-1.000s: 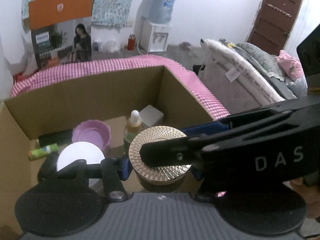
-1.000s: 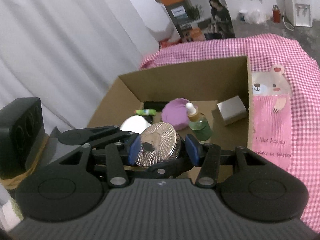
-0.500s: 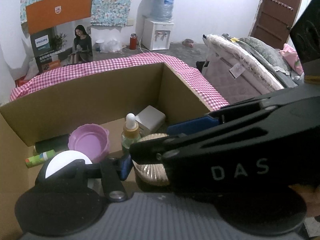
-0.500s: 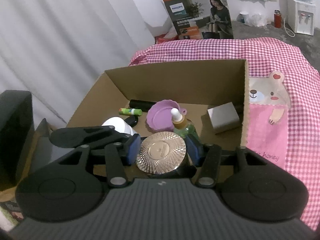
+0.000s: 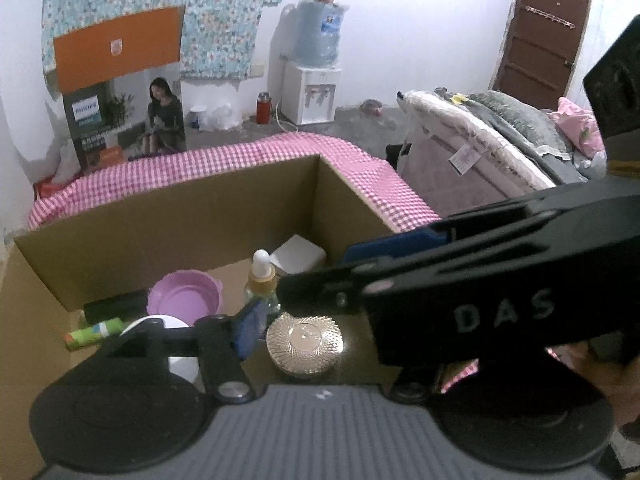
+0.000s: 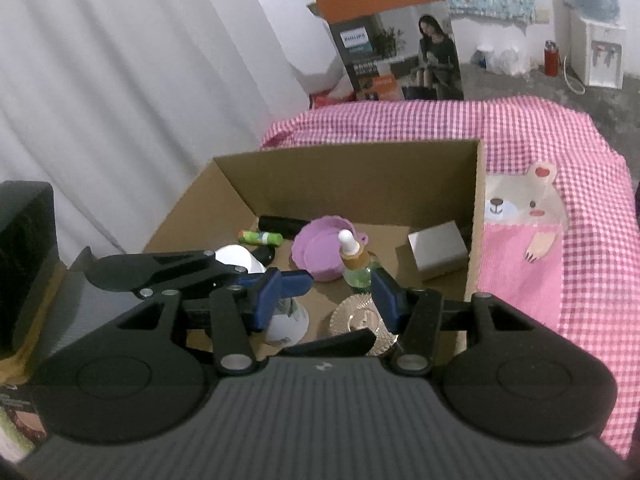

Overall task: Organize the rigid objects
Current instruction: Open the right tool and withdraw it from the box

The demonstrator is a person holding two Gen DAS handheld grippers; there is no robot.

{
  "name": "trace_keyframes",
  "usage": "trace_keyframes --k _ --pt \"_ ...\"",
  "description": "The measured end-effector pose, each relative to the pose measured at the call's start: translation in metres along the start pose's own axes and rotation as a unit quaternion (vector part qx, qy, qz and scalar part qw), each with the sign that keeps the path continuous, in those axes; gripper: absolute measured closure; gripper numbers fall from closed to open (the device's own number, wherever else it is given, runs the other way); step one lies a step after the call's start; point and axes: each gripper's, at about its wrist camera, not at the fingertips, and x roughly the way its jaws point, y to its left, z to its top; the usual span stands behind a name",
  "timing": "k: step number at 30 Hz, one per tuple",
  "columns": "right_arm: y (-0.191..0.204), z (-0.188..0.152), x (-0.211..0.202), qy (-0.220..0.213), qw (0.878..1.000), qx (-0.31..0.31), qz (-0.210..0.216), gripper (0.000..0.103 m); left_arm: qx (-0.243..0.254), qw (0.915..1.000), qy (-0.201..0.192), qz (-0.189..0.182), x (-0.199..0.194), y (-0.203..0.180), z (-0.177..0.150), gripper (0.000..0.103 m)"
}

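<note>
A jar with a ribbed gold lid (image 5: pixel 305 340) (image 6: pixel 354 318) rests on the floor of the cardboard box (image 5: pixel 180 216) (image 6: pixel 352 176), near its front. My left gripper (image 5: pixel 312 324) straddles it with jaws opening; its blue left pad (image 5: pixel 248 328) stands clear of the lid, and its right finger is hidden behind the other gripper. My right gripper (image 6: pixel 326 302) hovers above the jar, open, pads touching nothing. In the left wrist view the right gripper (image 5: pixel 316 272) crosses from the right over the jar.
Inside the box are a purple bowl (image 6: pixel 316 248), a dropper bottle (image 6: pixel 356 260), a silver block (image 6: pixel 438 250), a green stick (image 6: pixel 260 236), a black tube (image 6: pixel 280 224) and a white round container (image 6: pixel 280 312). The box sits on a pink checked cloth (image 6: pixel 540 152).
The gold-lidded jar, held between the pads a second ago, has dropped to the box floor. The left gripper's jaws have widened; both grippers now sit higher over the box.
</note>
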Motion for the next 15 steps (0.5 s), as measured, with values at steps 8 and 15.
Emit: trace_keyframes --k 8,15 --pt "0.027 -0.017 -0.058 -0.108 0.994 -0.003 -0.001 0.016 0.012 0.9985 -0.052 0.006 -0.052 -0.009 -0.009 0.001" --pt "0.047 -0.039 -0.105 -0.19 0.981 0.024 -0.014 0.001 -0.007 0.9959 -0.066 0.061 -0.093 -0.008 -0.019 0.0"
